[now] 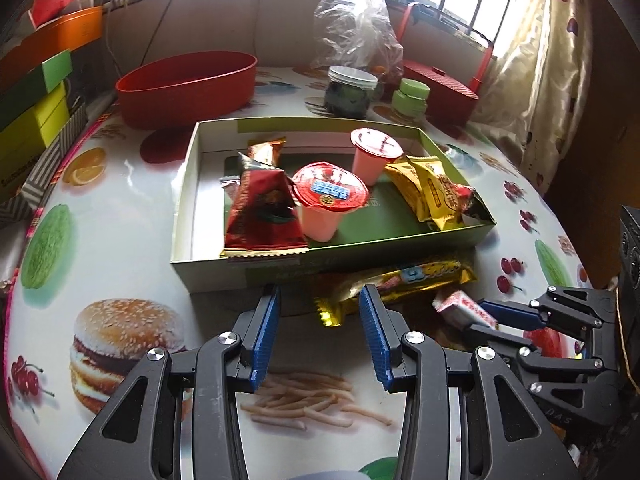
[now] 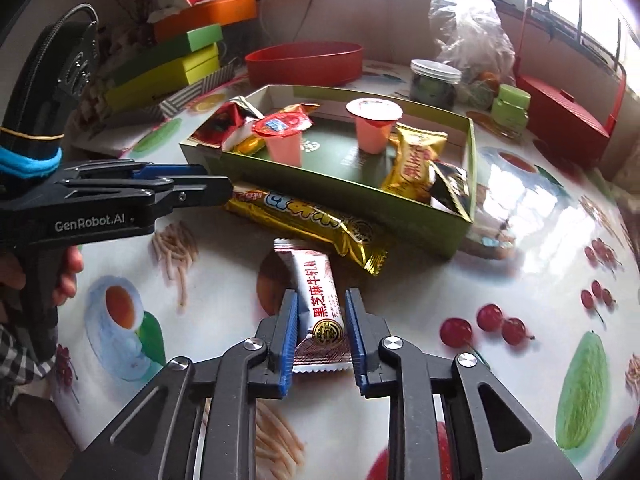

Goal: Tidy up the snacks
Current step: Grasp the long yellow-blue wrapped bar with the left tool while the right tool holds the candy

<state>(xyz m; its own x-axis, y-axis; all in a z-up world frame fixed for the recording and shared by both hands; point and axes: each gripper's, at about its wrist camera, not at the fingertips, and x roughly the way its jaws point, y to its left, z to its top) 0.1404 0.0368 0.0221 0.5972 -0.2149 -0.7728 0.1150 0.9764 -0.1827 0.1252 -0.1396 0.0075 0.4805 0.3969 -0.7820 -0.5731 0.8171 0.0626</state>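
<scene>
The right gripper sits low over the surface, its jaws set on either side of a white nougat packet with red lettering; the blue pads are close against the packet's long edges, but whether they actually press it cannot be told. The packet lies flat on the surface, just in front of a long gold snack bar, which rests against the near wall of the shallow green box. The left gripper hovers over the surface before that same box wall, its jaws open and holding nothing; the gold snack bar lies just beyond its fingertips, and the white packet is to its right, between the jaws of the right gripper. Inside the green box are a red foil packet leaning at the left, two pink jelly cups standing upright, one near the middle and one toward the back, and yellow packets stacked against the right wall. Behind the box stand a red oval tub, a dark jar with a clear lid, a small green jar and a crumpled clear plastic bag.
</scene>
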